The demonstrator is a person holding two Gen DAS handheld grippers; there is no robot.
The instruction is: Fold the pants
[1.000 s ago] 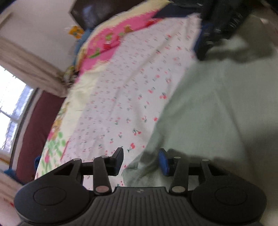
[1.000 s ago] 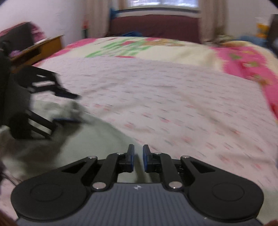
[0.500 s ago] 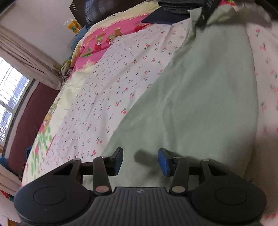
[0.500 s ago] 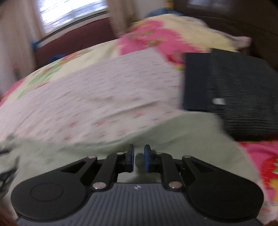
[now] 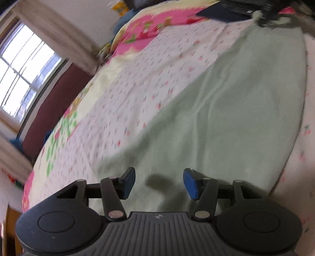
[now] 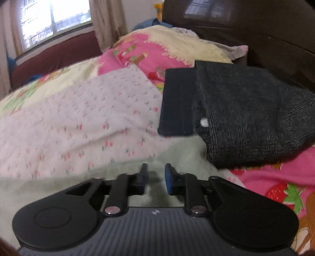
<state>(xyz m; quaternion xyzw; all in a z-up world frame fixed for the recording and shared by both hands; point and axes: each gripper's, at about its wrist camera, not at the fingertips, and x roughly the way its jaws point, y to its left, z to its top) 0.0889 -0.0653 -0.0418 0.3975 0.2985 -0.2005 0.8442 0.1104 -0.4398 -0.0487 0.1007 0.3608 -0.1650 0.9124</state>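
Observation:
Pale green pants point(image 5: 226, 118) lie stretched flat along the cherry-print bedspread point(image 5: 141, 74). My left gripper point(image 5: 159, 183) is open and hovers just above the near end of the pants, holding nothing. My right gripper point(image 6: 155, 179) is a little open, its fingers slightly apart, low over the far end of the pants point(image 6: 177, 157); nothing shows between its pads. In the left wrist view the right gripper point(image 5: 275, 17) is a dark blur at the far end of the pants.
A stack of folded dark clothes point(image 6: 236, 110) lies by the dark headboard point(image 6: 256, 29), just beyond the right gripper. A pink and yellow strawberry quilt point(image 6: 153, 49) covers the bed's edges. A window point(image 5: 21, 65) with curtains stands beyond the bed.
The right gripper has swung along the bed to the headboard end, drawing the pants out straight, and its fingers have parted slightly. The left gripper stays open, now over the near end of the pants.

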